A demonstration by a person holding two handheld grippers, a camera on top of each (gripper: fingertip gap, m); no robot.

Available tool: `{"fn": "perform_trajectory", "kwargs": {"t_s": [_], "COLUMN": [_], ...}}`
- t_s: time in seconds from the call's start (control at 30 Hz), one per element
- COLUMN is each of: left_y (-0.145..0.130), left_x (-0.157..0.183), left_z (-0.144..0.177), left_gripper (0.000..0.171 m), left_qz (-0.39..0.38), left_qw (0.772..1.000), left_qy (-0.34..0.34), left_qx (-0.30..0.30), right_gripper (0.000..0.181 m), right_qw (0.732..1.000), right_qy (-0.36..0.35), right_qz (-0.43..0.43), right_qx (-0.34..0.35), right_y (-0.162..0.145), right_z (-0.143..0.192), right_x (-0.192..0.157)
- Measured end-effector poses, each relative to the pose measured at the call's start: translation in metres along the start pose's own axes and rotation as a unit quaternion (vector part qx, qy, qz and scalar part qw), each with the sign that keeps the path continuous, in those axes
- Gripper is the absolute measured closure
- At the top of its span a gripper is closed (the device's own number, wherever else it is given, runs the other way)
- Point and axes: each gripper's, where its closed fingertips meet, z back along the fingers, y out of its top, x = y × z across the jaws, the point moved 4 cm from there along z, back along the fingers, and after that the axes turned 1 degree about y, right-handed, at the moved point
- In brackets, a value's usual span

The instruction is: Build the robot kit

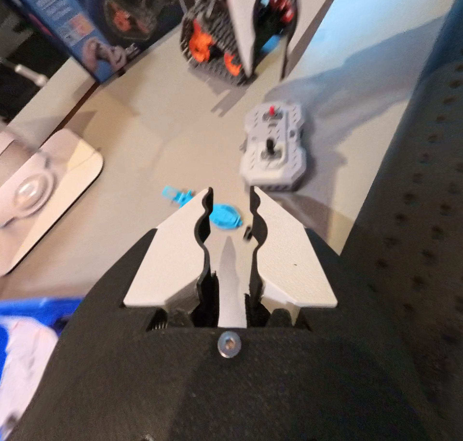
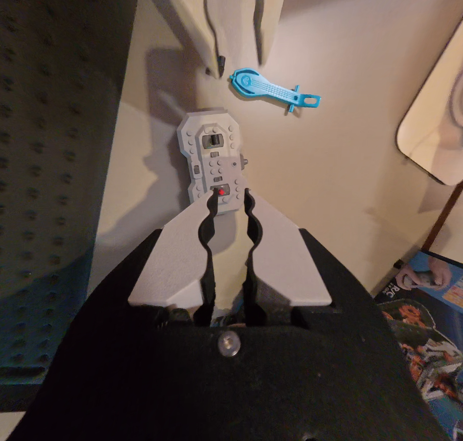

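Note:
A grey studded remote control (image 2: pixel 213 163) with a black stick and a red stick lies on the pale table. My right gripper (image 2: pixel 231 193) is open and empty, its tips just over the remote's near end by the red stick (image 2: pixel 221 192). A blue brick-separator tool (image 2: pixel 270 88) lies beyond it to the right. In the left wrist view my left gripper (image 1: pixel 231 191) is open and empty above the table, with the blue tool (image 1: pixel 224 216) lying partly under its left finger and the remote (image 1: pixel 273 146) just ahead to the right.
A dark perforated panel (image 1: pixel 413 203) stands along the right in the left wrist view and on the left in the right wrist view (image 2: pixel 50 153). A toy box (image 1: pixel 82 21) and a black and orange brick model (image 1: pixel 213 43) stand at the back. A white tray (image 1: pixel 50 186) lies at the left. The left gripper's tips are roughly 10 cm from the right gripper's. About 5 cm separates my right fingertips from the grey studded remote control (image 2: pixel 213 163). Seen from the left wrist view (image 1: pixel 275 135) as well.

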Motion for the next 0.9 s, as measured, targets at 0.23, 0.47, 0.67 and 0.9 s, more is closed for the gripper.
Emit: {"fn": "perform_trajectory", "kwargs": {"t_s": [0.23,0.47,0.67,0.9], "left_y": [-0.051,-0.056,-0.053,-0.026], "left_x": [0.001,0.014,0.016,-0.002], "left_z": [0.013,-0.016,-0.024,-0.007], "left_gripper": [0.147,0.157,0.167,0.167], "left_qz": [0.015,-0.021,-0.004,0.174], "left_qw": [0.996,0.993,0.995,0.983], "left_qy": [0.000,-0.009,-0.018,-0.060], "left_qx": [-0.086,-0.114,-0.097,0.028], "right_gripper": [0.163,0.165,0.168,0.172], "right_qw": [0.999,0.997,0.995,0.983], "right_qy": [-0.027,-0.041,-0.044,-0.052], "right_qz": [-0.020,-0.033,-0.038,-0.076], "right_qx": [0.023,0.061,0.083,0.158], "right_y": [-0.015,-0.018,-0.021,-0.016], "right_z": [0.003,-0.004,-0.005,0.005], "right_x": [-0.024,-0.039,-0.044,-0.041]}}
